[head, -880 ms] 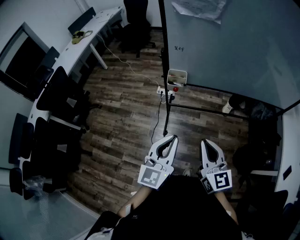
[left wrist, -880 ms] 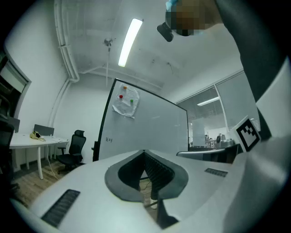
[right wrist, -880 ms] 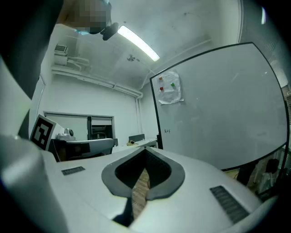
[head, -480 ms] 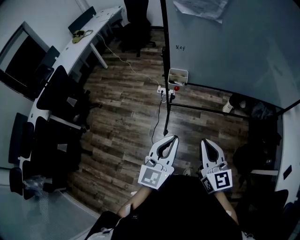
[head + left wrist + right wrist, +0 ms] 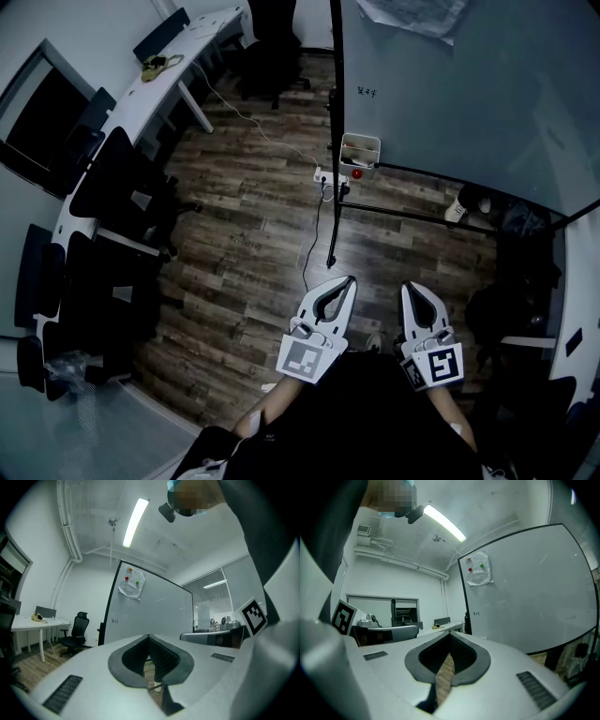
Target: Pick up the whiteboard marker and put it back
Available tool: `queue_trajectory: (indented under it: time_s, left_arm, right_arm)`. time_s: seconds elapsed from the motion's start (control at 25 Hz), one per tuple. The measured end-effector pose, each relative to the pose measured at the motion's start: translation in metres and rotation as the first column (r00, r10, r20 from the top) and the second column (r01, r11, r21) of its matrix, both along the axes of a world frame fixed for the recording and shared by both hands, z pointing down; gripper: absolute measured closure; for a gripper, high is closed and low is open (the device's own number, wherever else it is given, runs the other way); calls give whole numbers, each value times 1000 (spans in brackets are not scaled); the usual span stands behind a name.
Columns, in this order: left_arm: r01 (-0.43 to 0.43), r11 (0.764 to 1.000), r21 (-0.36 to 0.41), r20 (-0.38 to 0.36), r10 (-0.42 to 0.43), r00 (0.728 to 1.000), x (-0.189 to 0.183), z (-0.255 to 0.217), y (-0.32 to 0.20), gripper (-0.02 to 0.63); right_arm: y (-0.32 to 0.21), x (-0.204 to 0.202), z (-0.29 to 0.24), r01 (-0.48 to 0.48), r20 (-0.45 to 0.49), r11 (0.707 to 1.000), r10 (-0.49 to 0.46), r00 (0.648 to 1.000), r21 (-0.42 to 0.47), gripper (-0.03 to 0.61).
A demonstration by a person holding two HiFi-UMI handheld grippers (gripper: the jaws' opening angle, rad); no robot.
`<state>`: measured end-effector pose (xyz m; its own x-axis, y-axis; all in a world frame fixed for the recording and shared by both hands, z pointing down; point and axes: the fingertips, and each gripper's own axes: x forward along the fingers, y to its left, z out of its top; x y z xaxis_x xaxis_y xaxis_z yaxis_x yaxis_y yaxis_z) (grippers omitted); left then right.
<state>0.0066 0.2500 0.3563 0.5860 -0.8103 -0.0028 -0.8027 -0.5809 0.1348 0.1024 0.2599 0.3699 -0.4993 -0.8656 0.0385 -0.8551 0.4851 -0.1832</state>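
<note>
A large whiteboard (image 5: 469, 84) stands on a dark wood floor (image 5: 253, 234). Low in the head view, the left hand-held gripper (image 5: 348, 278) and right hand-held gripper (image 5: 409, 285) point toward it side by side, jaws closed tip to tip on nothing. A small white box (image 5: 361, 148) hangs on the board's frame, well apart from them. The marker is too small to make out.
</note>
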Motion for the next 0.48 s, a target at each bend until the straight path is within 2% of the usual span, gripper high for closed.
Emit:
queue_trajectory:
  time_s: [0.48]
  left_arm:
    - [-38,999,-6,-17,38,999,-27,9,0,606]
  right_arm:
    - [3,-28,12,-44,-49,999,43,998,-29,565]
